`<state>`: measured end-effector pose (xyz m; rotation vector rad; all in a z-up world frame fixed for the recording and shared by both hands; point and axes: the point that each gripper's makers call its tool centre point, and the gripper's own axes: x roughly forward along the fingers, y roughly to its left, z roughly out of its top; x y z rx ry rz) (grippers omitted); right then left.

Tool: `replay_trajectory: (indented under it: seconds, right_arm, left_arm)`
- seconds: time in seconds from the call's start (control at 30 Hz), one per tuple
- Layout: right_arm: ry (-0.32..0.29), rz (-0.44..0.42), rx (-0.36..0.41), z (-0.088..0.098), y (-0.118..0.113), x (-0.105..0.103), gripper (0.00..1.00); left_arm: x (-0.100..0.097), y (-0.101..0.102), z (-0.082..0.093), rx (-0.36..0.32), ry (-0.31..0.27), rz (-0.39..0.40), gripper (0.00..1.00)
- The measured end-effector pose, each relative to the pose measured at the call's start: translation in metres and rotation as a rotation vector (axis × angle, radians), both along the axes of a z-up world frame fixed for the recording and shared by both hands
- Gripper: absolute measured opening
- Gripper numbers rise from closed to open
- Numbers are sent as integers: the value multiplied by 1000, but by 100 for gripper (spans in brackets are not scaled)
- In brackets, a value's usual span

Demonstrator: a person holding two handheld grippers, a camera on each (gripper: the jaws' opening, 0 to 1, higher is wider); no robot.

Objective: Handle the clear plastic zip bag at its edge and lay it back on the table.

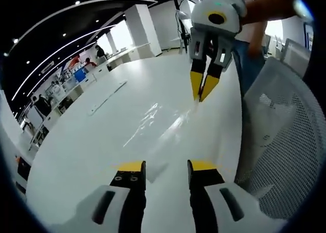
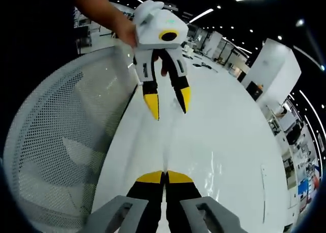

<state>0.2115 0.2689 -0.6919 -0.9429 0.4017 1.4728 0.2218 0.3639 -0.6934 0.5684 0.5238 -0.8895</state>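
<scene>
Clear plastic zip bag (image 1: 163, 122) held at its edge over the white worktop (image 1: 91, 146).
Right tongs (image 1: 202, 93) pinch the bag's far edge; left tongs (image 2: 169, 106) hang released beside a white mesh chair (image 2: 56, 141).

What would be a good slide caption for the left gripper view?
Over a white table, the right gripper pinches the edge of a clear plastic zip bag while the left gripper waits open.
</scene>
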Motion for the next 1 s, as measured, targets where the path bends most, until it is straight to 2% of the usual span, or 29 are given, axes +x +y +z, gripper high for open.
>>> replay_trajectory:
  seconds: [0.1, 0.23, 0.57, 0.8, 1.0]
  right_arm:
    - [-2, -11, 12, 2, -1, 2, 0]
    - [1, -19, 16, 3, -3, 3, 0]
    - [8, -44, 18, 3, -6, 6, 0]
    - [23, -87, 34, 3, -7, 9, 0]
    - [23, -98, 42, 4, -7, 10, 4]
  left_arm:
    - [1, 4, 0, 22, -8, -9, 20]
    - [4, 7, -3, 24, -14, -8, 17]
    - [1, 3, -2, 36, -18, -45, 4]
    - [-3, 0, -3, 50, -9, -66, 2]
    - [-3, -1, -2, 54, -13, -82, 2]
